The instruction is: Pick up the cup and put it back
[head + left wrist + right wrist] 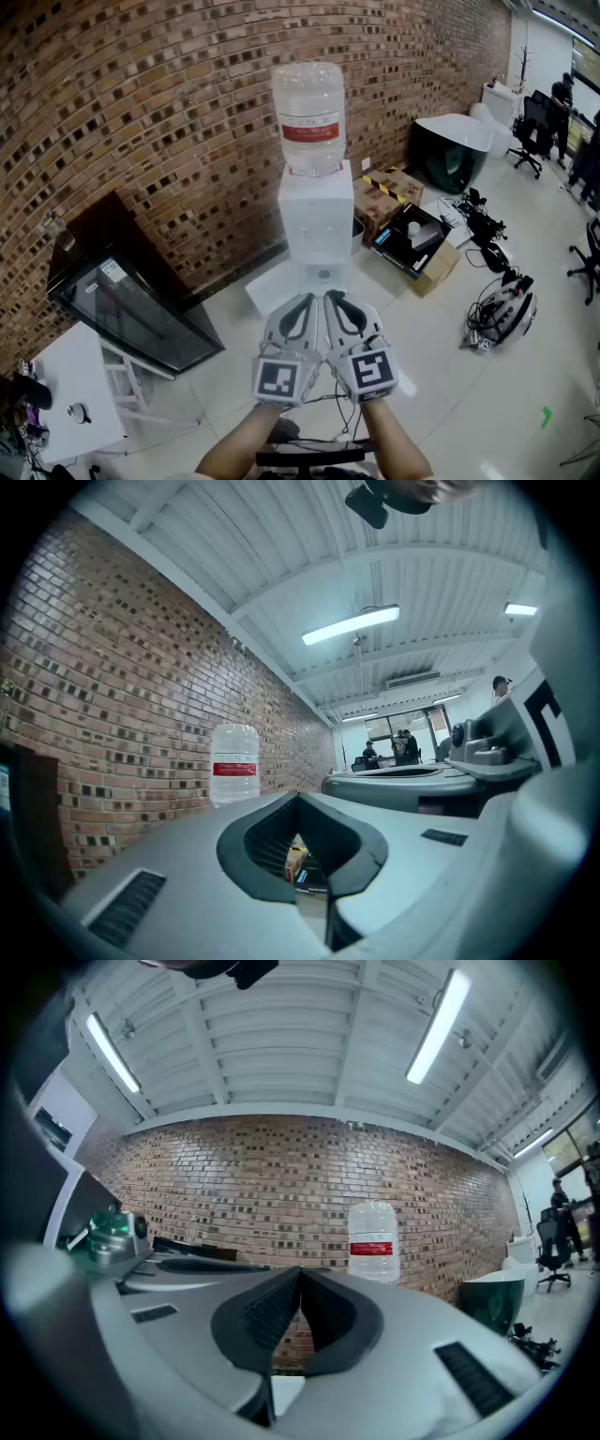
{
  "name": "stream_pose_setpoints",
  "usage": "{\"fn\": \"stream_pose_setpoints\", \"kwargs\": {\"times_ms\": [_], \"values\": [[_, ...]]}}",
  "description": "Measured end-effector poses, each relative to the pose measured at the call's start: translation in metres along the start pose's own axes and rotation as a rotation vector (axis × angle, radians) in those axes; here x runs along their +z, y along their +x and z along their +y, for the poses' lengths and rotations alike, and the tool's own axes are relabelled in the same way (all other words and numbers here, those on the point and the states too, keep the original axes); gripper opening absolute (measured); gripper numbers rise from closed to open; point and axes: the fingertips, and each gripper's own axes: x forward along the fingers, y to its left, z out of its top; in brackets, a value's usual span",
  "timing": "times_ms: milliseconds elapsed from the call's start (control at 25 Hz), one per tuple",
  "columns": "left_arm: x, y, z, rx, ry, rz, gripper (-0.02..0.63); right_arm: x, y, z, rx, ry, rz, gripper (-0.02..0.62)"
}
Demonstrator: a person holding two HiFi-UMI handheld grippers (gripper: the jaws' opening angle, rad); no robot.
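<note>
Before the water dispenser (pixel 316 220), left gripper (pixel 304 302) and right gripper (pixel 337 300) closed, empty, apparently hiding its base.

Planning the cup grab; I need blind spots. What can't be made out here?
- Cup: unconfirmed; head view, the water dispenser's nook is tiny, its base behind the left gripper and right gripper.
- Dispenser body: both gripper views, mostly behind shut jaws; only the bottle shows.
- Object on the white side table: head view, too small.
</note>
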Motion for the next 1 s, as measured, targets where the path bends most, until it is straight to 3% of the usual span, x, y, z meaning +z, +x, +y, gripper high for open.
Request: {"fn": "stream_pose_setpoints", "kwargs": {"times_ms": [200,240,280,720,1000], "values": [[-0.006,0.032,0.024,-0.001,-0.029,-0.020,-0.003,-0.002,0.038,-0.013,0.002,-0.001,-0.006,0.006],[-0.009,0.039,0.032,0.001,-0.029,-0.024,-0.003,-0.003,0.048,-0.016,0.002,0.002,-0.008,0.030],[-0.013,0.047,0.041,0.001,-0.029,-0.026,-0.004,-0.004,0.059,-0.019,0.001,0.004,-0.009,0.095],[-0.044,0.142,0.154,-0.082,-0.076,-0.031,-0.003,-0.010,0.198,-0.048,-0.108,-0.038,0.018,0.095],[-0.063,0.179,0.189,-0.125,-0.104,-0.027,-0.003,-0.024,0.248,-0.063,-0.155,-0.043,0.047,0.095]]}}
